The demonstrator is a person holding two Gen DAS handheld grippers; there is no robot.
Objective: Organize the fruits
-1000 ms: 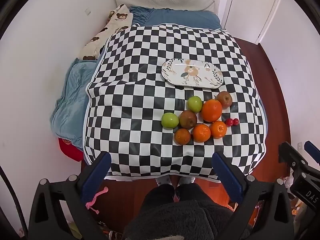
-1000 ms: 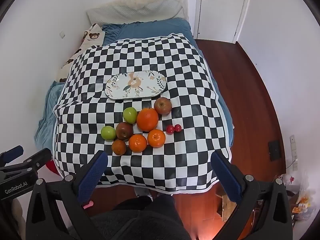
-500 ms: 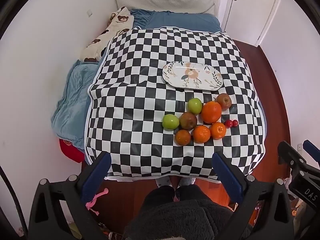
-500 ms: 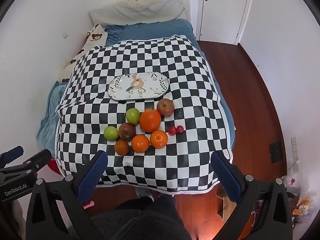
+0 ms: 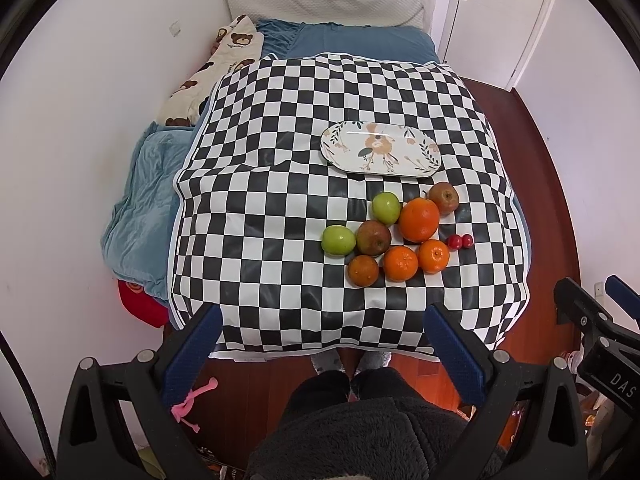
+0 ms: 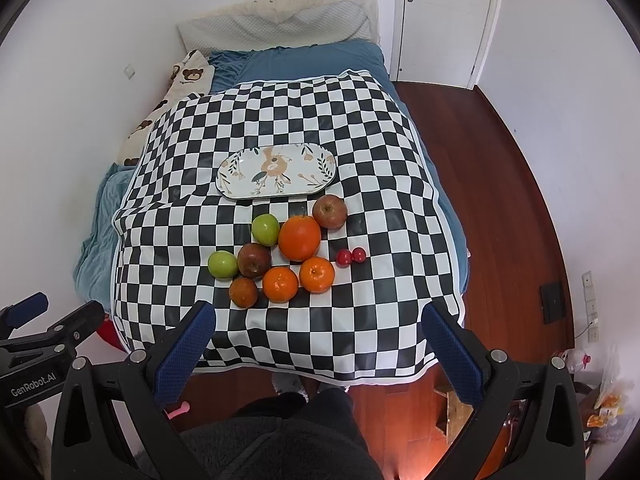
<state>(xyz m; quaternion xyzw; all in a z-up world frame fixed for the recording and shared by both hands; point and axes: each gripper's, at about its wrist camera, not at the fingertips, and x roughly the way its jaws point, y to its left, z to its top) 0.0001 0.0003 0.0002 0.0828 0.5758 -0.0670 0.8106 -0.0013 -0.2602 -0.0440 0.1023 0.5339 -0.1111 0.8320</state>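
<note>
The left gripper [image 5: 320,344] has its blue-padded fingers [image 5: 194,350] spread wide with nothing between them, held above the near edge of the checkered cloth [image 5: 280,216]. The right gripper [image 6: 320,344] is also spread wide and holds nothing, its fingers [image 6: 452,354] framing the same near edge of the cloth from a spot further right.

Ahead of both grippers, well apart from the fingertips, the fruit lies in a tight cluster on the cloth. Nearest the fingers is a row of three: a dark orange [image 5: 363,270] on the left, an orange [image 5: 401,263] in the middle and another orange [image 5: 433,256] on the right, each touching or just beside its neighbour. Behind that row sit a green apple [image 5: 338,240], a dark red apple [image 5: 373,237] and a big orange [image 5: 419,219]. Farther still are a second green apple [image 5: 386,208] and a reddish apple [image 5: 444,198]. Two small red fruits [image 5: 459,241] lie side by side just right of the cluster.

Beyond the fruit, just past the far apples, an oval flowered plate [image 5: 344,158] rests on the cloth with nothing on it.

The cloth covers a bed with blue bedding [image 5: 140,188], a pillow [image 5: 324,0] at its far end and a bear-print blanket [image 5: 212,68] on the left. A white door [image 6: 444,20] stands at the far right.
</note>
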